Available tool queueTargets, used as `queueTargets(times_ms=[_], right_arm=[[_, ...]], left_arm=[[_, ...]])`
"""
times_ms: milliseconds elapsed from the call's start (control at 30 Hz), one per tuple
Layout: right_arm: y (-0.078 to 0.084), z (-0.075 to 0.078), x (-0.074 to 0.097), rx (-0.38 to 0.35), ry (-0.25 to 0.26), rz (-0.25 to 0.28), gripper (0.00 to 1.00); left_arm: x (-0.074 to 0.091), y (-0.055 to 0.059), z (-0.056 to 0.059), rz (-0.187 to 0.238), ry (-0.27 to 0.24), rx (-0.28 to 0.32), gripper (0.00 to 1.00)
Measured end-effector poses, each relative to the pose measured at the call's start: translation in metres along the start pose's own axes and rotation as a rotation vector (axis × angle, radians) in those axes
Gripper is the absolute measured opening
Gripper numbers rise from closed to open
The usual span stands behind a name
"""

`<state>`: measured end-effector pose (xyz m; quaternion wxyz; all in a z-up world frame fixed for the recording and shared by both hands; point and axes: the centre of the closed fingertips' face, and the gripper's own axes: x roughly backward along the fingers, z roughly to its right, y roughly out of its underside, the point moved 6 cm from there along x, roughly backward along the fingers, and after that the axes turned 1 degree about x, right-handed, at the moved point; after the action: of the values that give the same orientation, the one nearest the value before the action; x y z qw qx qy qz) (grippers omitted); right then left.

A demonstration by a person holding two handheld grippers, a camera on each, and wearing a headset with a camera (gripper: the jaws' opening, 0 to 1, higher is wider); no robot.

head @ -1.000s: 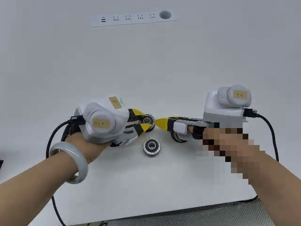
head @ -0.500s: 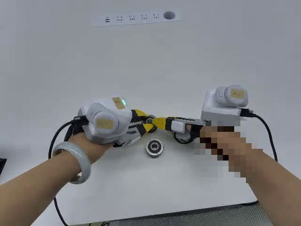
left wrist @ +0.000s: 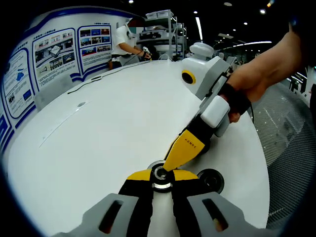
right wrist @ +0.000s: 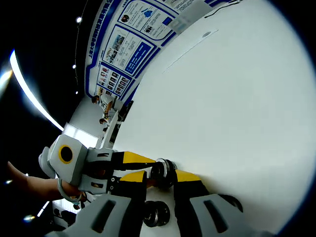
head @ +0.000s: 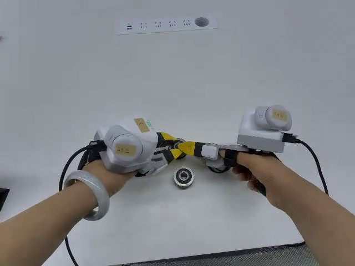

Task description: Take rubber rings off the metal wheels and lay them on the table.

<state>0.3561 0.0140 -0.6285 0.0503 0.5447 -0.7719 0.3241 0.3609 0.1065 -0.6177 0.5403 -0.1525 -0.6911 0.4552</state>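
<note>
Now that the right claw [right wrist: 161, 177] has reached the left claw [left wrist: 157, 177], both pinch one wheel [right wrist: 163, 170]; peeling can probably begin.

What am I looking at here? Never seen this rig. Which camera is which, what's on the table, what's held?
There is no robot here: a person holds a two-jaw tool in each hand. The wide picture comes from a camera on the person's head, looking down at the work. The two round pictures come from a fisheye camera on each tool, looking along its yellow-tipped jaws. The left hand-held gripper is closed on a small metal wheel. The right hand-held gripper meets it from the other side and looks closed on the same wheel. Whether it pinches the rubber ring itself I cannot tell. A second wheel lies on the white table below them, and a power strip lies farther back.
</note>
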Motion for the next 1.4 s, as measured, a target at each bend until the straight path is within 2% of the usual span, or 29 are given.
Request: queueTargets(times_ms=[67, 500, 667, 1167, 1400], right_arm=[[0.0004, -0.0013, 0.0011, -0.036, -0.011, 0.004, 0.23], [-0.0015, -0.0007, 0.0056, -0.022, -0.01, -0.001, 0.21], [-0.0027, 0.0002, 0.0087, -0.014, -0.009, -0.001, 0.14], [-0.0014, 0.0045, 0.0067, 0.024, 0.029, -0.009, 0.04], [-0.0023, 0.0032, 0.0071, 0.042, 0.03, -0.008, 0.02]], left_arm=[[0.0, 0.0, 0.0001, 0.002, -0.002, 0.001, 0.14], [0.0, -0.0002, -0.0001, 0.004, 0.0, -0.003, 0.14], [0.0003, -0.0002, -0.0002, 0.004, 0.0, -0.003, 0.14], [0.0012, -0.0006, -0.0002, 0.003, 0.003, -0.003, 0.14], [0.0013, -0.0006, -0.0005, 0.003, 0.003, -0.001, 0.14]])
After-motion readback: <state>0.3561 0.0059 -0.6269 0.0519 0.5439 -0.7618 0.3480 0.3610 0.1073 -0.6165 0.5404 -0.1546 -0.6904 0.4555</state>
